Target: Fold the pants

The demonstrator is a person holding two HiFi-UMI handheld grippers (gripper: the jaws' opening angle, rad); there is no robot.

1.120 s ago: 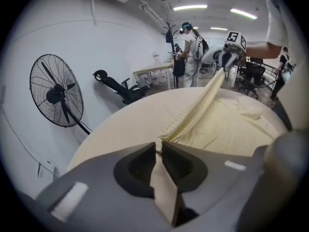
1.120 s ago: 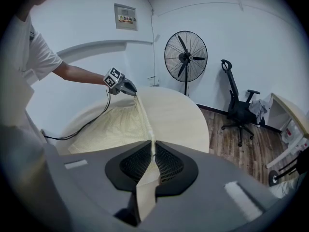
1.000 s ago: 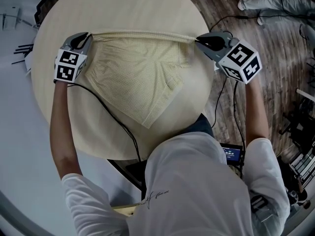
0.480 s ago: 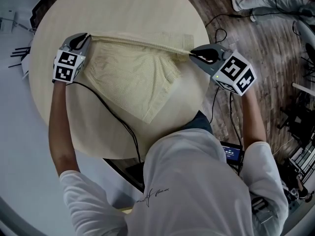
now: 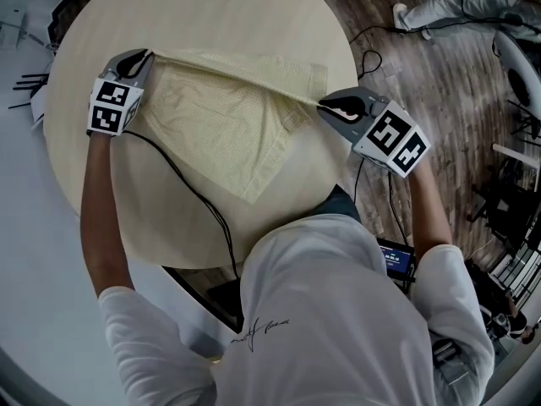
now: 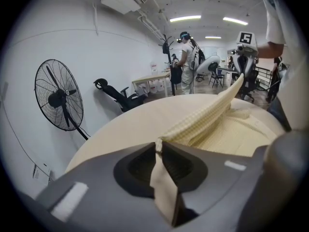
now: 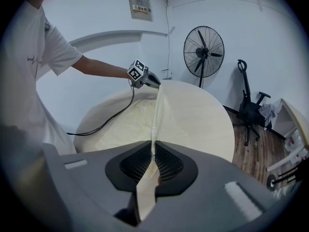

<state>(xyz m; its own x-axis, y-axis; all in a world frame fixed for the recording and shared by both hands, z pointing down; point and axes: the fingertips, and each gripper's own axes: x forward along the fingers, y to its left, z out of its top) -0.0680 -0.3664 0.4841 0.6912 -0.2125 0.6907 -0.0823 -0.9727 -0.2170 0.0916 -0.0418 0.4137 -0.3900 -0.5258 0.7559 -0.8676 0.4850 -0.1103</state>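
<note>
Pale yellow checked pants [image 5: 228, 121] lie on the round light wood table [image 5: 194, 7], legs toward the person. My left gripper [image 5: 145, 56] is shut on the waistband's left corner at the table's left side; the cloth [image 6: 207, 117] shows pinched between its jaws. My right gripper [image 5: 322, 106] is shut on the waistband's right corner, lifted over the table's right part. The waistband edge [image 7: 159, 100] runs taut from it to the left gripper [image 7: 153, 84]. A strip of the waistband [image 5: 254, 68] is turned over along the far edge.
A black cable [image 5: 190, 193] trails from the left gripper across the table to the person's body. In the gripper views stand a floor fan [image 7: 203, 50], a folded exercise machine [image 7: 251, 105], and people [image 6: 186, 62] at far desks. Wooden floor [image 5: 448, 83] lies right of the table.
My right gripper has carried its waistband corner toward the person and slightly left, folding the top edge over. The left gripper has stayed where it was.
</note>
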